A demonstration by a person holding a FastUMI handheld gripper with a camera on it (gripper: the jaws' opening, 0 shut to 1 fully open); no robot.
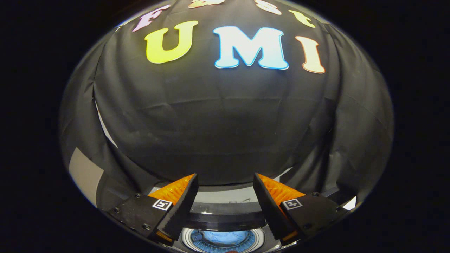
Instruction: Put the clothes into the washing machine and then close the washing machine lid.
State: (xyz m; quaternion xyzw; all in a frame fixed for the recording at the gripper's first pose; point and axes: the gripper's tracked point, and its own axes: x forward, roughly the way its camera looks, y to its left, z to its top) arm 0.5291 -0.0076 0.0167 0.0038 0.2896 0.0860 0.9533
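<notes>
In the gripper view, the gripper [225, 182] has its fingers spread apart with nothing between them, pointed at the black cloth wall [225, 133] that hangs on the far side. Near and below the fingers is the washing machine [225, 219], seen from above: a dark curved band with a round drum opening under it. Pale blue clothes [225, 237] lie inside the drum, so loading looks done and closing the lid is probably what remains. Whether the dark band is the lid standing open I cannot tell.

The risk comes from the aim. The fingers point well above the machine, so a reach for the lid could miss its edge, or push the machine instead of swinging the lid down.
</notes>
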